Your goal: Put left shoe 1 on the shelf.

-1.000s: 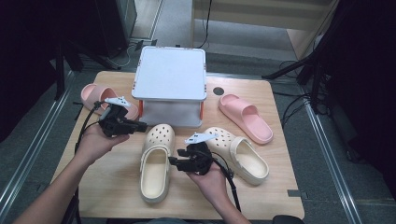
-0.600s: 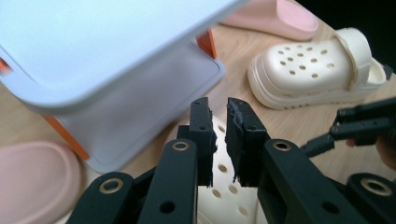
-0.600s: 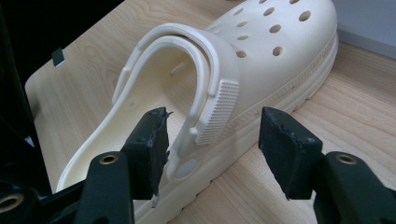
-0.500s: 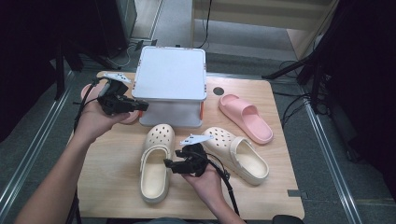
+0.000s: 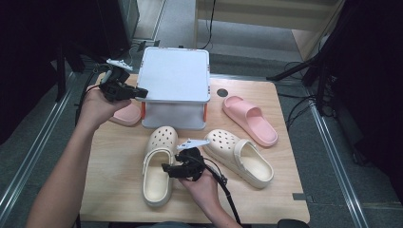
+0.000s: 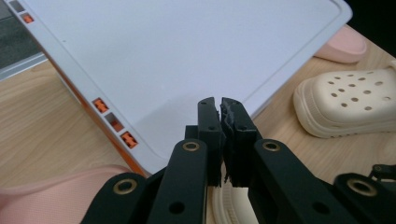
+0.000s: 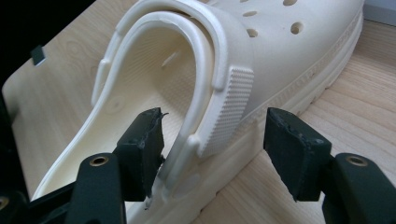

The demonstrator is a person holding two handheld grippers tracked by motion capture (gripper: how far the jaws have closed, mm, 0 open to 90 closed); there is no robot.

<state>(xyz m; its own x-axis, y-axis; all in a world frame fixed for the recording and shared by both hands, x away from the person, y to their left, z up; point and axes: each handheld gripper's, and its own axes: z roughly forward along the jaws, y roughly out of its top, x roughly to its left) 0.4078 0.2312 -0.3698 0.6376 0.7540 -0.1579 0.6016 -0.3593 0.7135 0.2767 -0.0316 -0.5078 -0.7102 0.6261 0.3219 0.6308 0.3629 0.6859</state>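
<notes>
While the right gripper [image 7: 212, 149] holds its jaws wide apart around the side wall and strap of the cream clog [image 5: 158, 171] on the surface, not yet pressing, the left gripper [image 6: 220, 135], jaws clenched and empty, hangs over the white box [image 6: 177, 60], so closing on the clog seems next.

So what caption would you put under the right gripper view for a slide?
Open fingers straddling the side wall and strap of a cream clog on the wooden table.
</notes>
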